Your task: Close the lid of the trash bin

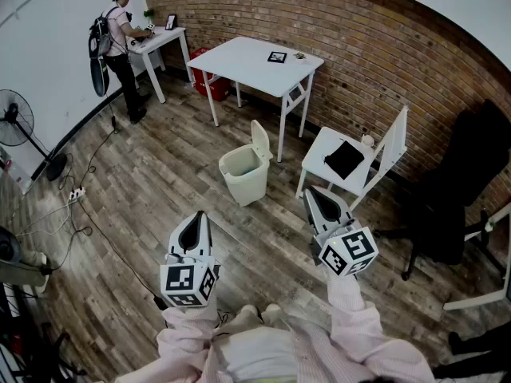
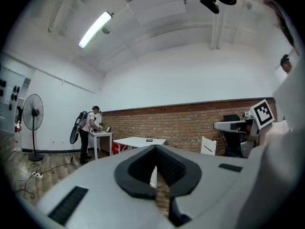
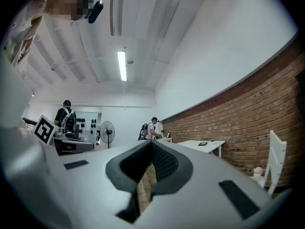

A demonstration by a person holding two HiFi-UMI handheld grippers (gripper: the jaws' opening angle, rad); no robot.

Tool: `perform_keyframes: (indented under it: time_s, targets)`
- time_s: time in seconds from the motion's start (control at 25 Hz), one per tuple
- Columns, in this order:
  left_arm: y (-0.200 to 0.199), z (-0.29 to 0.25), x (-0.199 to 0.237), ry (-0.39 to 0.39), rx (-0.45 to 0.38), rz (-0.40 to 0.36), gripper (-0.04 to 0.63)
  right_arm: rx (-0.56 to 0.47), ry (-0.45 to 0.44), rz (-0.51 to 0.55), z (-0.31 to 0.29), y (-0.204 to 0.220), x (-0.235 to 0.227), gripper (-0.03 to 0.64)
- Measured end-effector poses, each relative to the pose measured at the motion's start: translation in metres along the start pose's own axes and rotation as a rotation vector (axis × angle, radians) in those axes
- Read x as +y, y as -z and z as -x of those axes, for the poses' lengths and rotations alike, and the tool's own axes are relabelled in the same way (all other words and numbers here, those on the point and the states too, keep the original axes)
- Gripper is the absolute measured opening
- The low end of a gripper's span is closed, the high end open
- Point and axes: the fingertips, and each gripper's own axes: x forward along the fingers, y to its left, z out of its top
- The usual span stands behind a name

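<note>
Trash bin (image 1: 243, 174) is looking cream, the floor (image 1: 160, 182) showing grey-brown wood planks, wall (image 1: 359, 46) wearing red brick.

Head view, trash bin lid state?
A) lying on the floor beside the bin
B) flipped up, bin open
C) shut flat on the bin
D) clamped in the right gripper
B: the lid stands upright at the rim of the trash bin, and the bin's inside shows.

White table (image 1: 243, 58), folding chair (image 1: 394, 145), fan (image 1: 14, 121)
</note>
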Motion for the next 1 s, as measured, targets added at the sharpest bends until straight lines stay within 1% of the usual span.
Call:
perform_keyframes:
  time_s: [0.16, 0.36, 0.48, 0.72, 0.88, 1.0]
  targets:
    - [-0.001, 0.003, -0.002, 0.003, -0.002, -0.001, -0.006, 0.009, -0.003, -0.018, 0.005, 0.002, 0.002, 0.003]
    - [0.002, -0.001, -0.007, -0.004, 0.002, 0.005, -0.006, 0.003, -0.006, -0.031, 0.008, 0.005, -0.008, 0.003]
    - [0.005, -0.002, -0.01, -0.008, 0.007, 0.008, -0.006, 0.028, -0.014, -0.021, 0.007, 0.013, -0.013, 0.003]
    - [0.018, 0.002, -0.011, -0.023, 0.031, 0.023, -0.007, 0.047, -0.009, -0.05, 0.004, 0.027, -0.019, 0.003]
    - [0.024, -0.004, -0.009, -0.034, 0.045, 0.036, -0.006, 0.058, -0.008, -0.067, -0.003, 0.035, -0.024, 0.03]
    - [0.027, -0.011, -0.008, -0.037, 0.052, 0.037, -0.007, 0.075, -0.009, -0.076, -0.008, 0.043, -0.03, 0.074]
